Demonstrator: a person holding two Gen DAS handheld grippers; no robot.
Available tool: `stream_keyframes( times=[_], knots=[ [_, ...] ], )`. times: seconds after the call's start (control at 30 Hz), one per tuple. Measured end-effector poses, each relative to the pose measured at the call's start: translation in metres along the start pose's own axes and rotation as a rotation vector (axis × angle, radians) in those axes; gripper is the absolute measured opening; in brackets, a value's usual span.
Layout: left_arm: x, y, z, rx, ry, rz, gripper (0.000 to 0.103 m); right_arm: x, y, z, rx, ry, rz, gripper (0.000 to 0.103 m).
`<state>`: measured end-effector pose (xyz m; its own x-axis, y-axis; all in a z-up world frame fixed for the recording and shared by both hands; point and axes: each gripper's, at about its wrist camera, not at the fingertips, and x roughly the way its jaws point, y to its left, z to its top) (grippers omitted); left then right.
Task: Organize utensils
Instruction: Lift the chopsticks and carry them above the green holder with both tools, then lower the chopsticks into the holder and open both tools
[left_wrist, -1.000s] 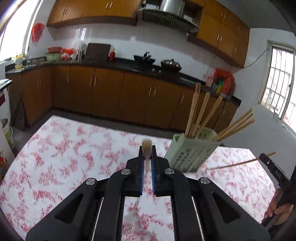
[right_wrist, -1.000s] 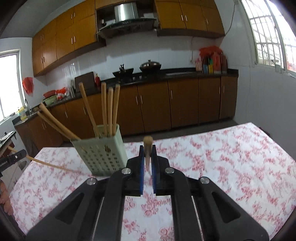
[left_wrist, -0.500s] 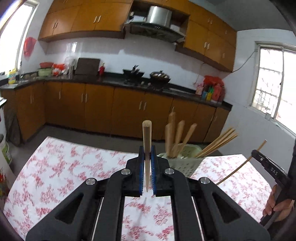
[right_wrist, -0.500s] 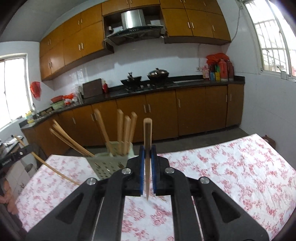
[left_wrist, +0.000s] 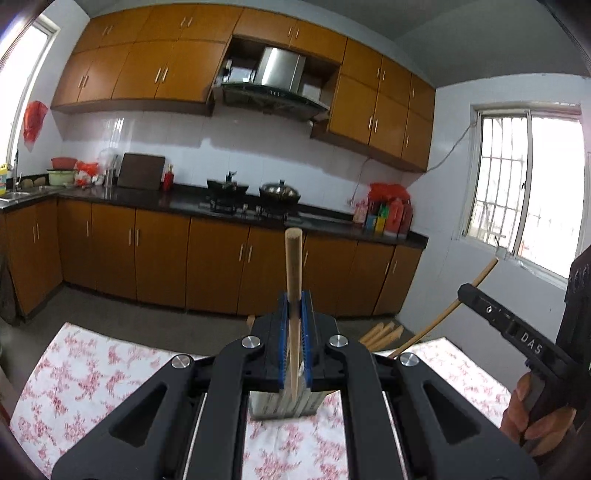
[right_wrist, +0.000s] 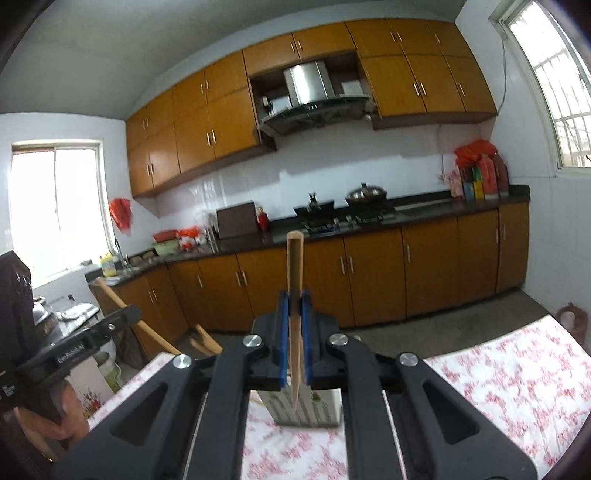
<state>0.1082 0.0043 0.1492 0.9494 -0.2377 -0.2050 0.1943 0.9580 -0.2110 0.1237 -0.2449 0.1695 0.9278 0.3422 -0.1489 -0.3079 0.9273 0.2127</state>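
Both tongs (left_wrist: 295, 325) (right_wrist: 294, 325) have risen, each clamped on a chopstick (left_wrist: 293, 280) (right_wrist: 294, 280) that might miss the holder (right_wrist: 306, 410) if tilted.

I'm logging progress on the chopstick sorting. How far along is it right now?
Done: several chopsticks already stand in the holder. In hand: the left gripper and the right gripper each clamp one chopstick upright above the holder. Left: lowering both in. Whether more chopsticks lie on the table can't be seen.

The left gripper (left_wrist: 294, 314) clamps an upright chopstick (left_wrist: 293, 273) in its jaws above the pale holder (left_wrist: 284, 406) on the floral tabletop (left_wrist: 92, 376).
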Motion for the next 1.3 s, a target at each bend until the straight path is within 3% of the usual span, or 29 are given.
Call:
stream_keyframes(
  times=[0.23,0.43,0.87,1.3],
  knots=[
    [0.014,-0.008,0.023,-0.022,-0.103,0.036,0.007,0.015,0.012,0.027,-0.02,-0.082,-0.002,0.008],
    [0.034,-0.001,0.026,-0.067,-0.158,0.1,0.007,0.044,0.009,0.021,-0.031,-0.06,-0.032,0.008],
    [0.08,0.006,-0.014,-0.065,-0.08,0.138,0.007,0.1,0.0,-0.019,-0.045,0.046,-0.075,0.008],
    [0.084,0.012,-0.025,-0.08,-0.004,0.114,0.007,0.114,0.006,-0.033,-0.06,0.091,-0.088,0.009]
  ],
)
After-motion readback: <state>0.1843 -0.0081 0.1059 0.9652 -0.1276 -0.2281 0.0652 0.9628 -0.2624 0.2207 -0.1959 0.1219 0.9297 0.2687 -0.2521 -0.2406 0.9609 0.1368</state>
